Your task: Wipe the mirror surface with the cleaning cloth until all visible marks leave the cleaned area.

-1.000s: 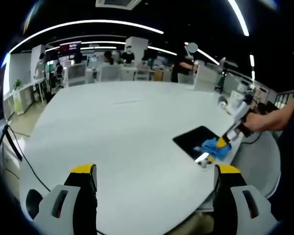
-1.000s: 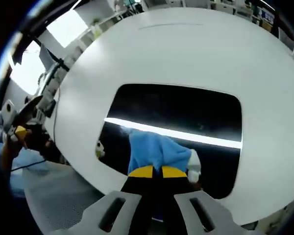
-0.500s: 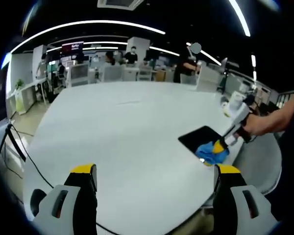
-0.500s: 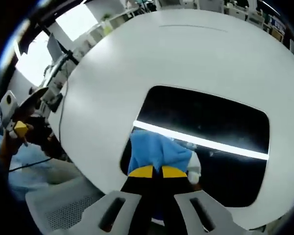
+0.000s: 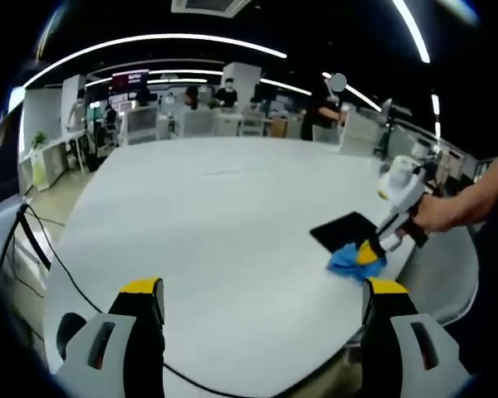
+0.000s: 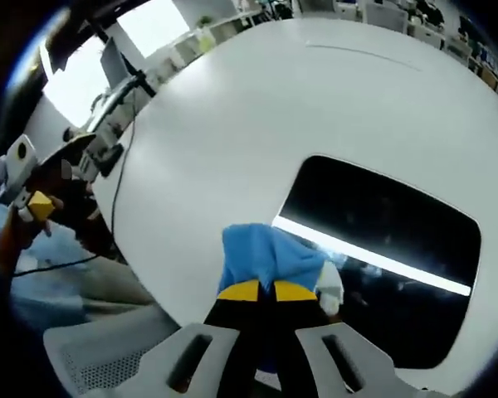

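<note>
On one table point(image 6: 232, 124), one mirror point(image 6: 390, 224); right tool point(image 6: 258, 290) clamps one cloth point(image 6: 261, 257), left tool point(image 5: 261, 286) gapes.

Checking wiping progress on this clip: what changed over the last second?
The right gripper, still shut on the blue cloth, dragged it sideways across the mirror to one edge, where it now partly overhangs the white table. The mirror stayed put, and the left gripper stayed open and idle.

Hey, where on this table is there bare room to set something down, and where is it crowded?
Most of the white table is bare: the wide stretch from the mirror across to the far edge by the desks. The crowded corner is the near edge, where the right gripper presses the blue cloth on the mirror's end. The left gripper hangs open above the bare part.
</note>
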Demonstrator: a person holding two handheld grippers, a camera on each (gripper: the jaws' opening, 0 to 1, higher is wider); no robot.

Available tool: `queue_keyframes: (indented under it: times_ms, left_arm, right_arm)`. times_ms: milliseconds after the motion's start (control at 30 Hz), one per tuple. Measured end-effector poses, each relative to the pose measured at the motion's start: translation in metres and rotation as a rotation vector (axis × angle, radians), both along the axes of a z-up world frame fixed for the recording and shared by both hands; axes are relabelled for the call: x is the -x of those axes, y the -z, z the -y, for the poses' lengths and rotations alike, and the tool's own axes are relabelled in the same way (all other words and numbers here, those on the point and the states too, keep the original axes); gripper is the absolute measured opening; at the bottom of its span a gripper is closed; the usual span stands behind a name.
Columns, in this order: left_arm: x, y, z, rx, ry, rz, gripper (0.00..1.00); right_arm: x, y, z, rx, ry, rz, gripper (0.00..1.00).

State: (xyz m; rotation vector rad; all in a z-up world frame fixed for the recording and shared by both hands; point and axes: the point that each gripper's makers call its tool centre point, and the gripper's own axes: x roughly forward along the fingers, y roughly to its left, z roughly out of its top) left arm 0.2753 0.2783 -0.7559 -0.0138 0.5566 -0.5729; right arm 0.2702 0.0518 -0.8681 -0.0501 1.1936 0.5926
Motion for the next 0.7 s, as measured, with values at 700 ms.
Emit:
queue_keyframes:
  times_ms: [700]
  left_arm:
    - [0.004,0.004,0.009,0.005,0.007,-0.014,1.00]
  right_arm:
    - [-0.029,0.001,-0.002,0.006,-0.005,-0.001,0.00]
